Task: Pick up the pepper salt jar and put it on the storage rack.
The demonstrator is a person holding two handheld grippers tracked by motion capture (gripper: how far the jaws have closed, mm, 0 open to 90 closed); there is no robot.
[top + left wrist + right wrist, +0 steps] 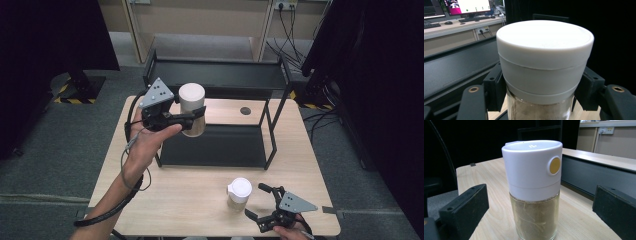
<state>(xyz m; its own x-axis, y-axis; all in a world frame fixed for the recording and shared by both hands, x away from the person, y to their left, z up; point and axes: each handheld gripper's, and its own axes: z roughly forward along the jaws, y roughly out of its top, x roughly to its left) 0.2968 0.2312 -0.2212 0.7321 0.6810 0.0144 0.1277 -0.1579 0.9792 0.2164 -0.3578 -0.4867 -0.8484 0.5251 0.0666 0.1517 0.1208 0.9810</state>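
left gripper (197, 118): clamped on a jar (192, 116), one jaw on each side of it just under the white lid (544, 47), where the glass begins (the grip looks square, not skewed).
held jar: upright and off the table, its long axis vertical, hanging in front of the black rack (215, 75) and above the rack's lower shelf (212, 145).
key relation: the rack lies straight beyond the held jar, the top shelf (215, 74) farther back and the lower one beneath; the left hand (145, 145) is the nearer one to the rack, so any setting-down there looks like its job.
right gripper (261, 202): jaws wide apart and gripping nothing, resting low at the near edge of the table (165, 200).
second jar (238, 194): stands upright on the table just beside the right gripper's jaws; in the right gripper view it sits between them without touching either (white cap with a round yellow button (555, 165), brownish contents below).
nearer hand for second jar: the right, by far; the left is well apart from it.
hard to make out: the held jar's base is cut off in the left gripper view, and in the high view its height above the lower shelf cannot be judged; the contents of both jars are too indistinct to name; the right hand is cropped at the bottom edge.
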